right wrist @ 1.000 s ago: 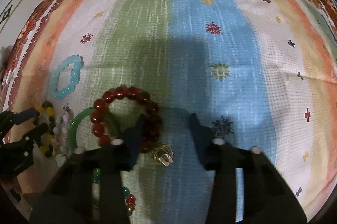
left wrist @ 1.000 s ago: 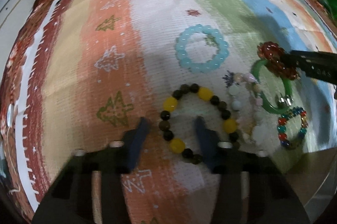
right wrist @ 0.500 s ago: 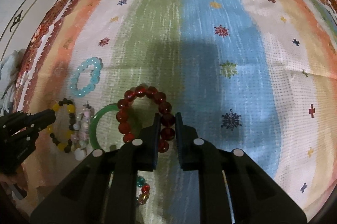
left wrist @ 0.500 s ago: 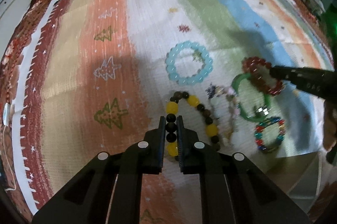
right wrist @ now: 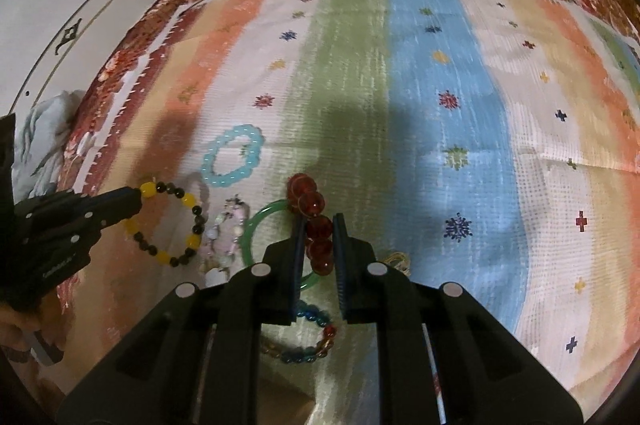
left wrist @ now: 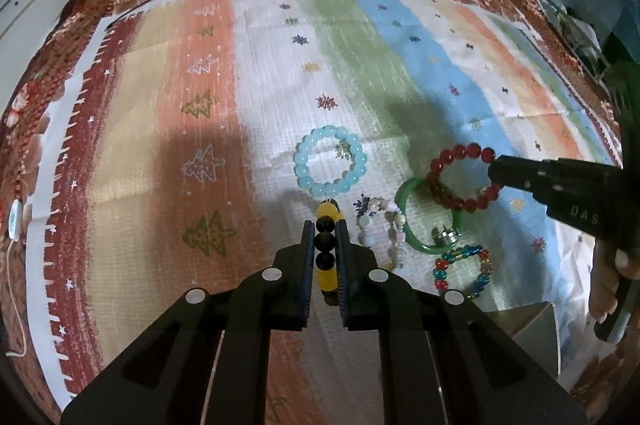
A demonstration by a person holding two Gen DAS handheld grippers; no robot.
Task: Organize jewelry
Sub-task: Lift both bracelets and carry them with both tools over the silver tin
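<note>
Bracelets are being picked out of the small pile on the striped cloth (left wrist: 168, 129), one in each claw. The left gripper (left wrist: 324, 245) has its jaws pinched narrow on the yellow and black bracelet (right wrist: 170, 223), whose beads show stacked between the pads; the right gripper (right wrist: 318, 241) is likewise clamped on the red bracelet (left wrist: 464, 177), holding it by one side so the loop hangs out ahead. Both loops look lifted off the cloth, though I cannot tell how far. Near them lie the pale blue bracelet (left wrist: 330, 161), the pink and white bracelet (left wrist: 384, 229), the green bangle (left wrist: 412, 221), a small ring (left wrist: 448, 235) and the multicoloured bracelet (left wrist: 462, 271). The step in hand seems to be separating the pieces; next each held bracelet wants carrying to bare cloth, well apart, and laying flat before letting go.
</note>
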